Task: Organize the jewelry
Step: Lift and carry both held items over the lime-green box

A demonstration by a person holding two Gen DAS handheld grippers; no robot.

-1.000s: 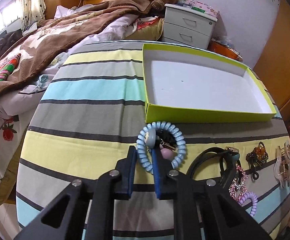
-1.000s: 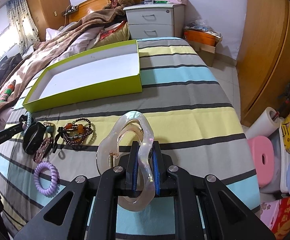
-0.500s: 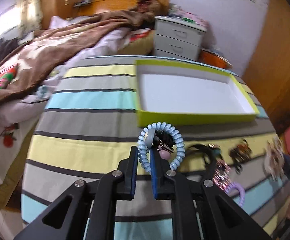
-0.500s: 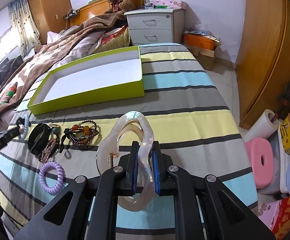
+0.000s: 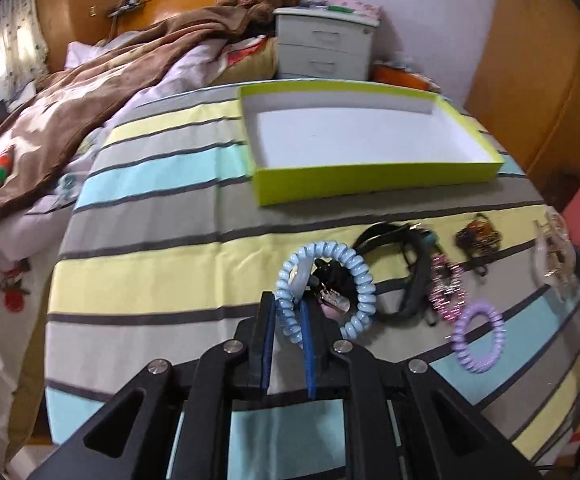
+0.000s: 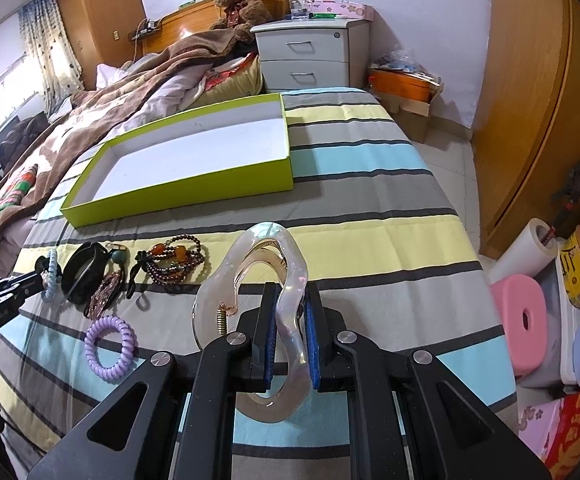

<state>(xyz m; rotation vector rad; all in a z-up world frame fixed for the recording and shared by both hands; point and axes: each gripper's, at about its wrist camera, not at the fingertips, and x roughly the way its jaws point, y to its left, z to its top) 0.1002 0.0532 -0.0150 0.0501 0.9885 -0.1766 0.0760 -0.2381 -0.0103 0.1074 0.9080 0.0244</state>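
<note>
**Grippers each clamp one hair accessory above striped bedspread**

Curtains and a rumpled brown blanket (image 6: pixel 102 120) fill the far left, beside the striped bedspread (image 6: pixel 370 208) where the jewelry lies. The left gripper (image 5: pixel 286 332) has its blue pads narrowed onto one side of a pale blue spiral hair tie (image 5: pixel 330 280), which stands up from the fingers with a small dark clip and charm dangling inside its loop. From the right wrist view, that same gripper (image 6: pixel 30 280) enters at the left edge with the blue tie at its tip.

Next along the bedspread lie a black band (image 6: pixel 84 266), a pink sparkly piece (image 6: pixel 104 296) just beside it, a purple spiral hair tie (image 6: pixel 110 346) nearer the camera, and a brown beaded bracelet (image 6: pixel 174 262). Behind this row sits the open lime-green box (image 6: pixel 178 192), its white floor bare.

Further right, the right gripper (image 6: pixel 290 340) pinches a clear hair claw clip (image 6: pixel 258 300) by one of its curved arms, the spring showing to the left of the fingers. A white nightstand (image 6: pixel 310 56) stands beyond the bed.
</note>
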